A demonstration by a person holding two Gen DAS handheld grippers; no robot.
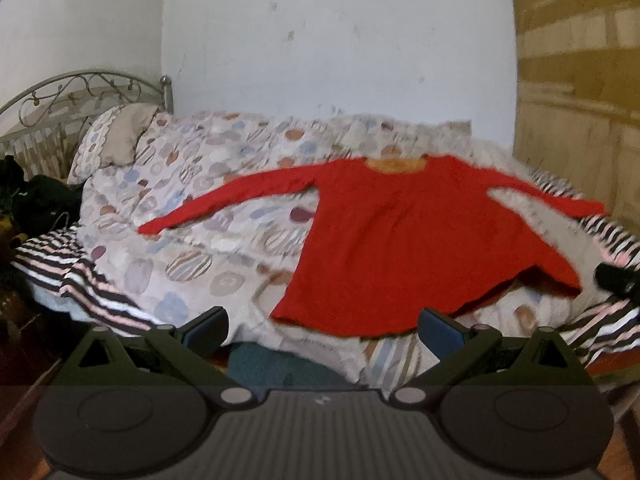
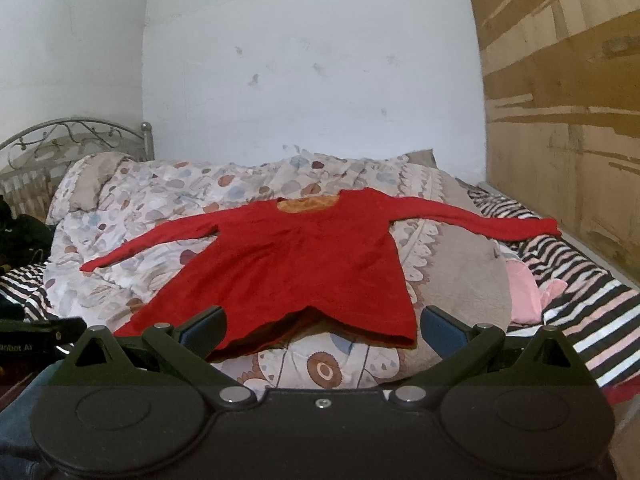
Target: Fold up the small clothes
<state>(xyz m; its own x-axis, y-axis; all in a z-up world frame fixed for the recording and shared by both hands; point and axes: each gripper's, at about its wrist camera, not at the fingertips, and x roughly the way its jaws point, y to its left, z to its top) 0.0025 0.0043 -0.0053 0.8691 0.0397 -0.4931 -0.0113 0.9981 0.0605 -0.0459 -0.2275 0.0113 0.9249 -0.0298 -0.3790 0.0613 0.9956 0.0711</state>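
Note:
A red long-sleeved top [image 1: 404,240] [image 2: 296,264] lies flat on the bed, neck towards the wall, both sleeves spread out to the sides and hem nearest me. My left gripper [image 1: 324,330] is open, just short of the hem's left part, with nothing between its fingers. My right gripper [image 2: 322,330] is open too, its left finger [image 2: 202,330] in front of the hem's left corner and its right finger [image 2: 444,330] beside the right corner. The right gripper's dark tip [image 1: 618,280] shows at the right edge of the left wrist view.
The top rests on a patterned quilt [image 2: 152,220] over a black-and-white striped sheet [image 2: 580,292]. A pink cloth [image 2: 528,292] lies to the right. A pillow [image 1: 116,144] and metal headboard [image 1: 72,88] stand at left, dark items [image 1: 36,200] beside them. A wooden panel [image 2: 568,120] borders the right.

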